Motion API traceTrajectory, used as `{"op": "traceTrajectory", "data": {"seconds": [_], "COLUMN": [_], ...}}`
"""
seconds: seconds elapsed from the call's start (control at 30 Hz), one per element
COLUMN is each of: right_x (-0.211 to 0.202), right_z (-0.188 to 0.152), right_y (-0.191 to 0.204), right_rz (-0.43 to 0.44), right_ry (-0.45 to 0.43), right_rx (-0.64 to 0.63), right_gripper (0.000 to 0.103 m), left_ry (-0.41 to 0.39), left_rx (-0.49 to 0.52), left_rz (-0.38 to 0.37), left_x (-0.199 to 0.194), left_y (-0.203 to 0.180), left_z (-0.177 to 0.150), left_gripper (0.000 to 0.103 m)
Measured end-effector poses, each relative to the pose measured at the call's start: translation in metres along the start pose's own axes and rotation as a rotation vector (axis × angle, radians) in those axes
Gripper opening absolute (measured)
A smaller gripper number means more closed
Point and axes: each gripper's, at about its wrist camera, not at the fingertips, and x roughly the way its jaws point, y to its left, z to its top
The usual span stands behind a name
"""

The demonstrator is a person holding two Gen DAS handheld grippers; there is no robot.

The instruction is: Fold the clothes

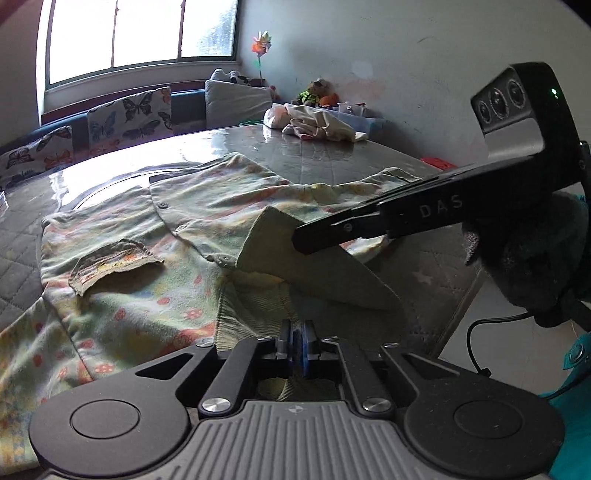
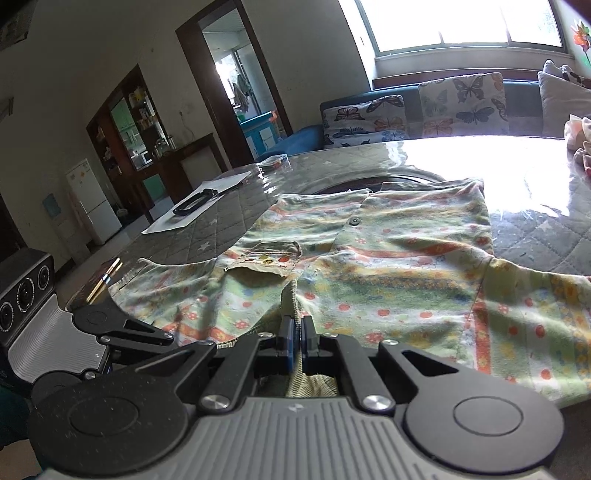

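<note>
Shirt pinned at its near edge by both grippers

Clutter first: pile of pale clothes [image 1: 317,122] at the far end of the worktop [image 1: 332,155], well apart from the work. Sheet of paper [image 2: 199,203] with a black frame-like object [image 2: 194,201] lying on it, off toward the left side in the right wrist view. Butterfly-print cushions [image 2: 413,107] on a bench under the window [image 1: 140,33]; three counted in the left wrist view. Pinwheel [image 1: 261,46] and small toys [image 1: 317,96] near the wall beyond.

One flowered shirt [image 1: 140,251] spread flat on the worktop, front up, buttons along its placket, one chest pocket [image 1: 114,264] with its top edge sagging open.

Two grippers. Left gripper [image 1: 296,341] with jaws nearly closed, pinching the ribbed green edge of the shirt just in front of the camera. Right gripper [image 2: 297,341] with jaws shut on the same ribbed edge, cloth bunched up between them and trailing below. Seen from the left wrist, right gripper crossing from the right side, a folded green flap of collar hanging from its tip and blocking part of the shirt behind.
</note>
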Motion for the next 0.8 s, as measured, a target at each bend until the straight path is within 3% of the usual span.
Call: {"op": "traceTrajectory", "data": {"seconds": [0.07, 0.13, 0.3, 0.5, 0.57, 0.8], "right_x": [0.001, 0.002, 0.007, -0.004, -0.005, 0.001], "right_z": [0.000, 0.000, -0.002, 0.004, 0.007, 0.007], "right_y": [0.000, 0.000, -0.001, 0.004, 0.005, 0.009], "right_rz": [-0.003, -0.010, 0.000, 0.003, 0.010, 0.041], "right_ry": [0.007, 0.014, 0.040, -0.008, -0.013, 0.022], "right_rx": [0.001, 0.003, -0.004, -0.019, -0.026, -0.037], "right_gripper": [0.003, 0.003, 0.004, 0.002, 0.002, 0.002], "left_ry": [-0.019, -0.040, -0.023, -0.023, -0.032, -0.065], "left_rx": [0.001, -0.009, -0.061, -0.076, -0.064, -0.059], "left_rz": [0.004, 0.011, 0.026, -0.041, -0.053, -0.036], "left_x": [-0.004, -0.008, 0.004, 0.022, 0.026, -0.003], "left_y": [0.001, 0.004, 0.016, 0.013, 0.008, 0.009], "left_z": [0.002, 0.005, 0.007, 0.011, 0.012, 0.001], "left_gripper": [0.019, 0.024, 0.024, 0.027, 0.037, 0.046]}}
